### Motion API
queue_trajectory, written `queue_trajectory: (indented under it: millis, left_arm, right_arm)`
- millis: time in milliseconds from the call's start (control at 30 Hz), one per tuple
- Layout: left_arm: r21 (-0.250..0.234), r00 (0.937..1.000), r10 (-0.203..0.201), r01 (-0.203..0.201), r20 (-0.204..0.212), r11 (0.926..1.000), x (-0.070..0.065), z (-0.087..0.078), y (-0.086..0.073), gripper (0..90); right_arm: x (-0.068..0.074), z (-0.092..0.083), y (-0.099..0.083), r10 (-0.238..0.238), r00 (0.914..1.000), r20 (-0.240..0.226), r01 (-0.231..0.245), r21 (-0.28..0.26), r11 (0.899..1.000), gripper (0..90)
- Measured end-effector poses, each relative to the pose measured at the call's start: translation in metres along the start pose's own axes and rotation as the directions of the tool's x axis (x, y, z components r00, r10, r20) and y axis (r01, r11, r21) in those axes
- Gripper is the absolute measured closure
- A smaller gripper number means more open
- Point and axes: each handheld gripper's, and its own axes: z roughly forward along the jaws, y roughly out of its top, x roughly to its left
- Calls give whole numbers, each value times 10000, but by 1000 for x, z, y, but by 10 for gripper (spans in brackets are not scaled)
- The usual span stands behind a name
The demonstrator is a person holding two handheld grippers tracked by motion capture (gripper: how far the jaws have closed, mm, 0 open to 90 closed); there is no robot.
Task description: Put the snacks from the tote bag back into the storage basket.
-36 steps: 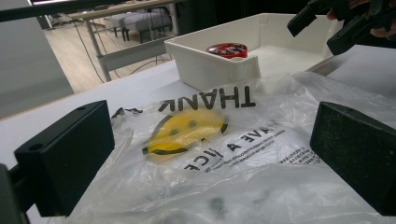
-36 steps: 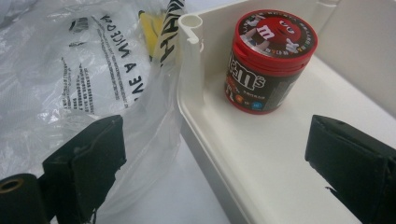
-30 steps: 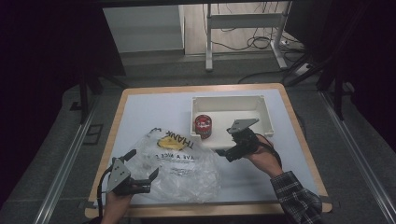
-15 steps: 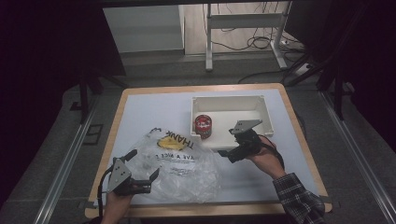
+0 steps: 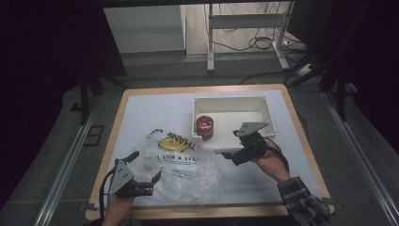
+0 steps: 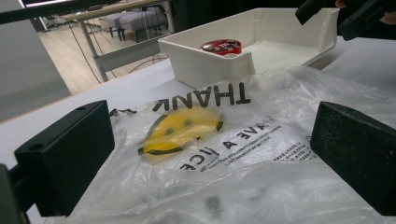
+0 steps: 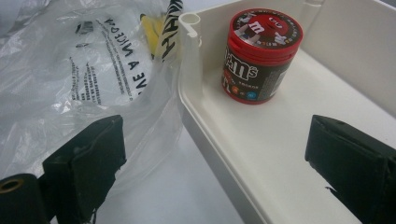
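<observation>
A crumpled clear plastic bag with a yellow smiley and black print lies on the near half of the table. My left gripper stands open at the bag's near left edge, and the bag spreads between its fingers. A red M&M's can stands upright in the near left corner of a white tray. My right gripper is open at the tray's near edge, right of the bag. Its fingers straddle the tray wall, and the can stands ahead of them.
The table has a white top with a wooden rim. Its far left part is bare. Beyond the far edge stand metal table legs and cables on the floor. The bag's edge rests against the tray's corner.
My right gripper has shifted slightly to the right along the tray's near edge. The left gripper, the bag and the can have stayed where they were.
</observation>
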Motion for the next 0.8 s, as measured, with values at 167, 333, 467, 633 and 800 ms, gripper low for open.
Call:
queue_trajectory:
  millis: [167,333,467,633,800]
  left_arm:
    - [-22,10000,-75,75,-1,10000,0,0,0,0]
    - [-44,9999,-127,127,-11,9999,0,0,0,0]
    - [-51,9999,-154,154,-12,9999,0,0,0,0]
    - [-54,9999,-143,143,-19,9999,0,0,0,0]
    - [-47,9999,-141,141,-14,9999,0,0,0,0]
  right_arm:
    - [1,-5,-3,44,10000,19,-43,-131,9999,55]
    - [1,-8,-6,90,10000,35,-89,-204,9998,55]
    - [2,-10,-10,130,9999,73,-128,-242,9996,55]
    - [2,-15,-14,201,9997,100,-198,-315,9993,55]
    - [2,-19,-19,264,9995,157,-258,-392,9989,54]
